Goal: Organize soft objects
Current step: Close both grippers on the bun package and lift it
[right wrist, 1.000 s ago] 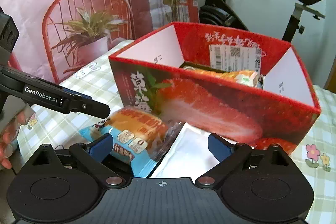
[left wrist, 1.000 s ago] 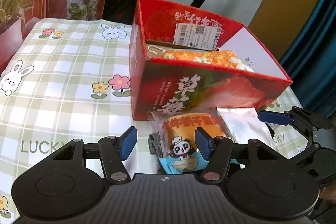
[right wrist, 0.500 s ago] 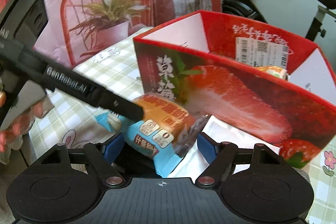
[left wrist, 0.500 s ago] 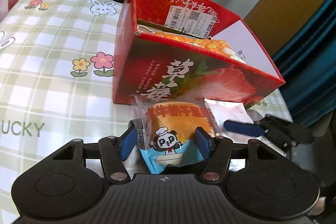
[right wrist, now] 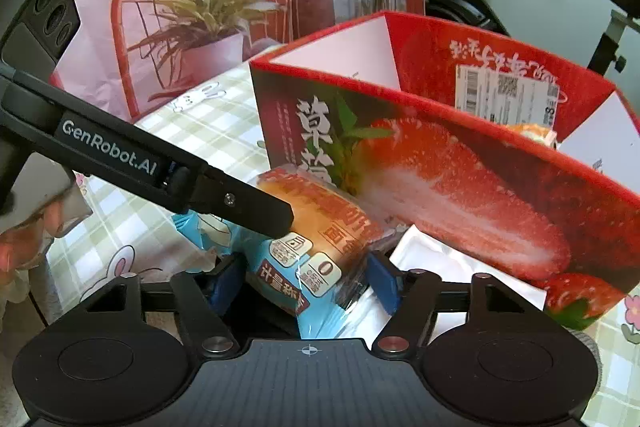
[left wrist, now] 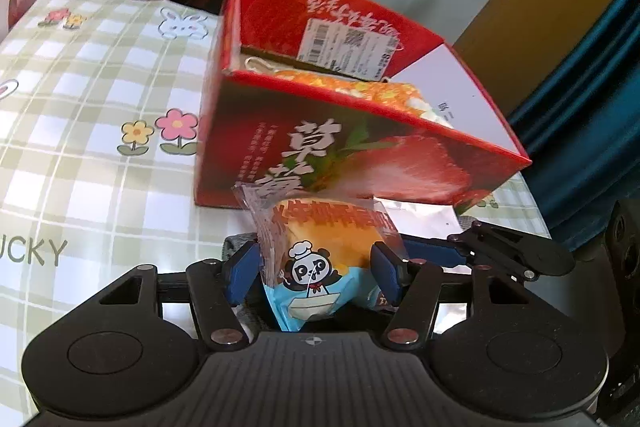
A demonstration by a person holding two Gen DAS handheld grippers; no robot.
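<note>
Wrapped bread packet (left wrist: 324, 259) lifted just in front of the red strawberry box (left wrist: 360, 155), long axis toward the box. Left gripper (left wrist: 316, 271) pinches its sides; right gripper (right wrist: 304, 283) is closing across the near end, pads about touching the wrapper. Box opening lies ahead and above.

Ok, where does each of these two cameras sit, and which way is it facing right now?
Left wrist view: on the left hand-held gripper, looking down and forward at the bread packet between its fingers, the red box behind; the right gripper's fingers show at right.
Right wrist view: on the right hand-held gripper, jaws closing on the same packet; the left gripper and a hand show at left.
Shared: bread packet, red box, checked tablecloth.
</note>
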